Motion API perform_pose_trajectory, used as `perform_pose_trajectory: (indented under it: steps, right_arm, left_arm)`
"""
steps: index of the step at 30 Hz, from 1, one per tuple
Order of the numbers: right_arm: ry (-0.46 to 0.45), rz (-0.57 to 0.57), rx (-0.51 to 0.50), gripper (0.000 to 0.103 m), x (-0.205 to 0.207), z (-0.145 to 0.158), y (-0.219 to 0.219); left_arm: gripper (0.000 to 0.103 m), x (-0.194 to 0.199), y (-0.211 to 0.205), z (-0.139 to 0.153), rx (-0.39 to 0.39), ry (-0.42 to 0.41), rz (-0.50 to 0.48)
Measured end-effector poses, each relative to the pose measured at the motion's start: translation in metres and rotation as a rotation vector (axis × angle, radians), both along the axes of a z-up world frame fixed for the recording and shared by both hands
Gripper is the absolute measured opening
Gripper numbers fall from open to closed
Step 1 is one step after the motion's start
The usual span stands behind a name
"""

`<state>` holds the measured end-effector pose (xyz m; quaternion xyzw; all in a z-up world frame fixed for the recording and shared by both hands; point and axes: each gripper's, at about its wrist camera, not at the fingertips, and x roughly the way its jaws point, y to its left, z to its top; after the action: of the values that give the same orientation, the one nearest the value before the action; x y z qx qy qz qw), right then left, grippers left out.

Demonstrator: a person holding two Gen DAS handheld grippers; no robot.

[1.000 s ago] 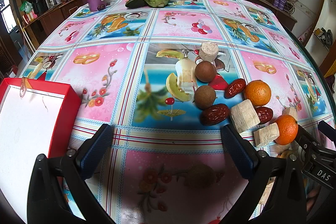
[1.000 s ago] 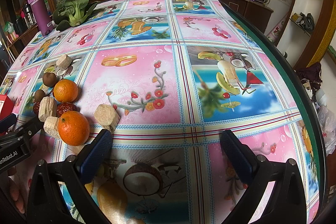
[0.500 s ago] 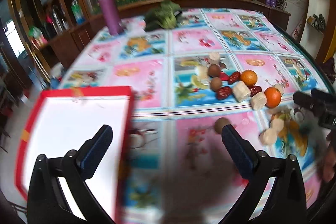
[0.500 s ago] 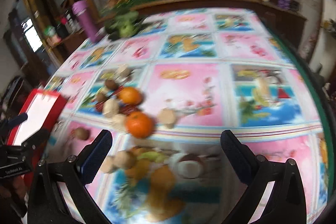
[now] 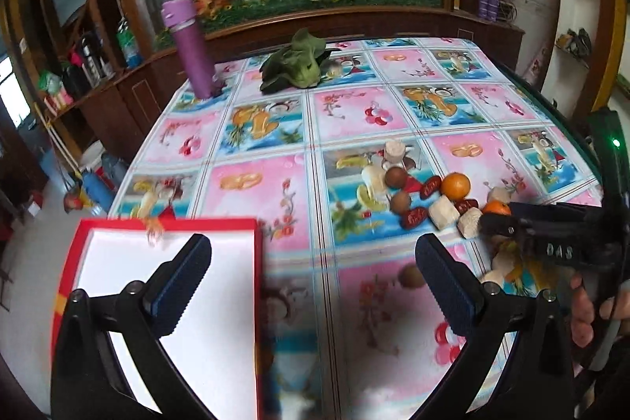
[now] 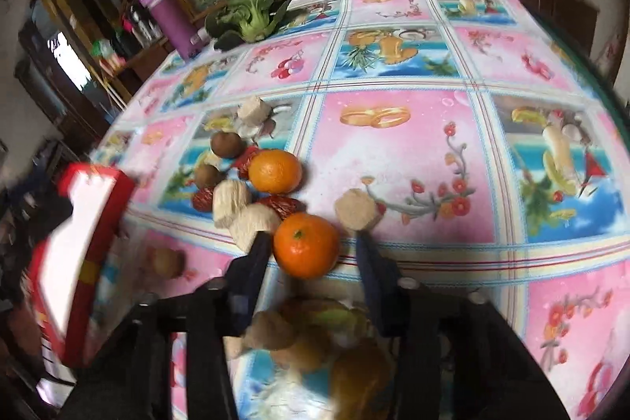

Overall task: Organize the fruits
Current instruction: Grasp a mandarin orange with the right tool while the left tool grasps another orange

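Observation:
A pile of fruit lies on the flowered tablecloth: two oranges (image 6: 306, 246) (image 6: 275, 171), red dates (image 6: 282, 206), brown round fruits (image 6: 226, 144) and pale chunks (image 6: 230, 198). My right gripper (image 6: 313, 247) has its jaws on either side of the near orange, partly closed; contact is unclear. In the left wrist view the pile (image 5: 443, 201) is at right with the right gripper (image 5: 496, 223) at it. My left gripper (image 5: 313, 262) is open and empty, above the table beside a red box with a white inside (image 5: 169, 302).
A purple bottle (image 5: 193, 46) and leafy greens (image 5: 295, 65) stand at the table's far side. A lone brown fruit (image 5: 409, 276) lies near the left gripper's right finger. The red box (image 6: 86, 247) is left of the pile. The table's edge runs along the right.
Both grippers pulled back and up, then the right one came in around the near orange and its jaws narrowed. The left gripper stayed open and swung toward the red box.

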<state>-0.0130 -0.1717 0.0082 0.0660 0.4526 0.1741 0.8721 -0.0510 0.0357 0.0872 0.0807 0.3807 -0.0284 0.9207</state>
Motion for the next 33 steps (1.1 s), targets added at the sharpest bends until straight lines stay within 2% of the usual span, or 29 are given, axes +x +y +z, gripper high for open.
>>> perform_pose_trajectory:
  steps: [3,6,10,11,13,16,19,21,28,33]
  right_arm:
    - [-0.002,-0.001,0.017,0.033,-0.002,0.0,-0.007]
    - [-0.018,-0.064,0.029,0.033,-0.001,0.002,-0.023]
    - [-0.053,-0.167,0.11,0.033,-0.002,0.011,-0.049]
    - [-0.064,-0.199,0.121,0.033,-0.003,0.012,-0.055]
    - [-0.071,-0.238,0.147,0.033,-0.003,0.015,-0.064]
    - [-0.068,-0.278,0.19,0.033,-0.003,0.017,-0.075]
    - [-0.051,-0.283,0.223,0.033,-0.001,0.016,-0.078]
    - [-0.038,-0.281,0.232,0.033,0.0,0.015,-0.077]
    - [-0.03,-0.27,0.246,0.033,0.001,0.014,-0.076]
    - [-0.036,-0.278,0.244,0.033,0.001,0.014,-0.076]
  left_arm:
    - [0.103,0.013,-0.012,-0.001,0.028,0.011,-0.032]
    - [0.103,0.026,-0.03,-0.004,0.035,0.028,-0.094]
    - [0.102,0.044,-0.062,-0.012,0.061,0.062,-0.194]
    - [0.1,0.052,-0.072,-0.016,0.067,0.082,-0.223]
    - [0.08,0.063,-0.083,-0.023,0.06,0.124,-0.26]
    - [0.072,0.078,-0.1,-0.037,0.039,0.192,-0.296]
    - [0.06,0.084,-0.111,-0.043,0.019,0.212,-0.328]
    - [0.06,0.086,-0.117,-0.045,-0.003,0.231,-0.353]
    - [0.054,0.091,-0.131,-0.058,-0.007,0.276,-0.399]
    - [0.046,0.091,-0.133,-0.054,-0.026,0.256,-0.428]
